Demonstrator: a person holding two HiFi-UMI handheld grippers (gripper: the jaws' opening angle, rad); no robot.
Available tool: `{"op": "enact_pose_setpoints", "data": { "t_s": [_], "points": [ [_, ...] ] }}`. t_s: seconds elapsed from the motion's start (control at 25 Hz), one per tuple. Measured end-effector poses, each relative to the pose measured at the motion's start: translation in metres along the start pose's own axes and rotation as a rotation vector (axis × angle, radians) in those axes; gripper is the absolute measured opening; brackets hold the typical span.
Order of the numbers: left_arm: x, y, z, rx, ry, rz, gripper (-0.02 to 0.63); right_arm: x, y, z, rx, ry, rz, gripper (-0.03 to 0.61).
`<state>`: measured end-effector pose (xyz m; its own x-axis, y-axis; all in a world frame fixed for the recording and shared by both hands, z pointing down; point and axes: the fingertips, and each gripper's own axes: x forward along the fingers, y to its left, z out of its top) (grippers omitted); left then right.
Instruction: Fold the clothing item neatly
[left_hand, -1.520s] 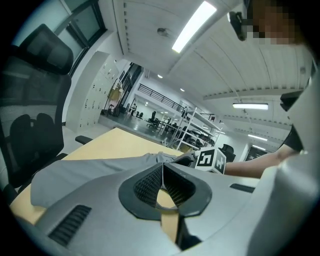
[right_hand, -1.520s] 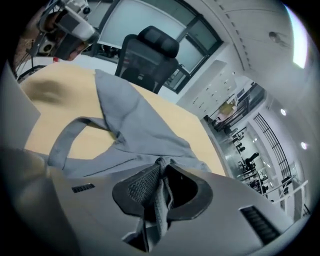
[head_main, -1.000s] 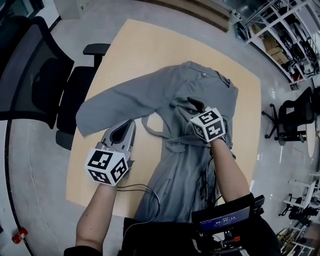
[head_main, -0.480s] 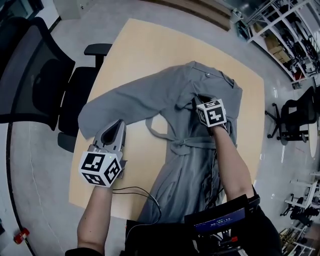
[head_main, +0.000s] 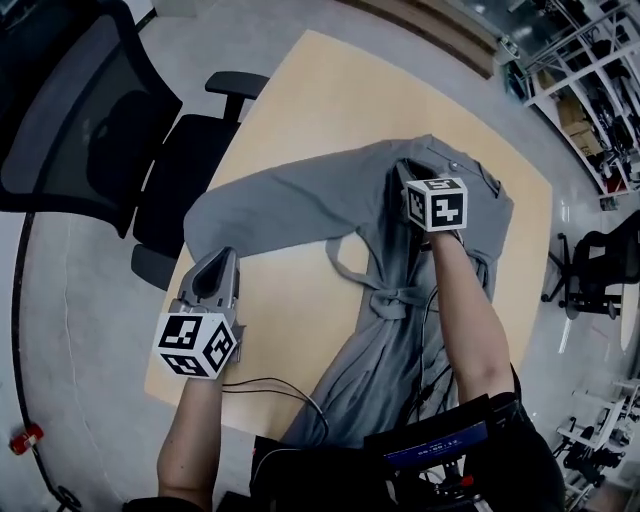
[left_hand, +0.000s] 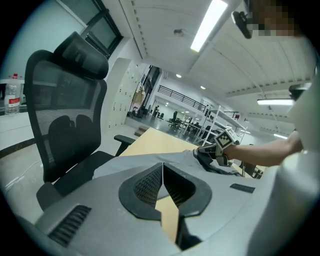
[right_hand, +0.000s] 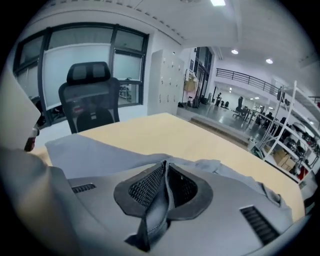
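Observation:
A long grey coat (head_main: 392, 335) lies on the wooden table (head_main: 300, 90), one sleeve (head_main: 275, 205) stretched out to the left and a belt (head_main: 345, 272) looping off its waist. My right gripper (head_main: 405, 172) is at the coat's upper part near the collar. Its jaws have just been closing and now pinch a fold of the grey cloth (right_hand: 159, 200). My left gripper (head_main: 220, 258) is shut with nothing between its jaws. It points at the sleeve's (left_hand: 140, 158) near edge by the cuff end, with bare table showing just under the tips.
A black office chair (head_main: 95, 110) stands close to the table's left edge. A black cable (head_main: 270, 385) trails over the table's near edge. Another chair (head_main: 600, 250) and shelving (head_main: 580, 50) stand to the right.
My right gripper moved from the belt area up toward the collar and closed on cloth. My left gripper shifted left along the sleeve toward its cuff end, still shut.

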<state>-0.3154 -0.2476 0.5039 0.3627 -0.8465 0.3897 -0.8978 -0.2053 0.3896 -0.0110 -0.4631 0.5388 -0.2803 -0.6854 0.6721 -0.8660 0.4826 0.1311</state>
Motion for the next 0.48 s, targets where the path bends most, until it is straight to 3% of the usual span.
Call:
{"op": "enact_pose_setpoints", "data": {
  "t_s": [0.16, 0.24, 0.48],
  "points": [
    [-0.010, 0.021, -0.008, -0.005, -0.007, 0.045, 0.000, 0.012, 0.018, 0.018, 0.057, -0.058, 0.039, 0.040],
    [-0.013, 0.029, -0.013, -0.022, -0.009, 0.070, -0.001, 0.006, 0.018, 0.023, 0.076, -0.083, 0.047, 0.095],
    [-0.027, 0.048, -0.020, -0.056, -0.010, 0.130, 0.000, -0.031, 0.024, 0.034, 0.016, -0.118, 0.052, 0.120]
  ]
}}
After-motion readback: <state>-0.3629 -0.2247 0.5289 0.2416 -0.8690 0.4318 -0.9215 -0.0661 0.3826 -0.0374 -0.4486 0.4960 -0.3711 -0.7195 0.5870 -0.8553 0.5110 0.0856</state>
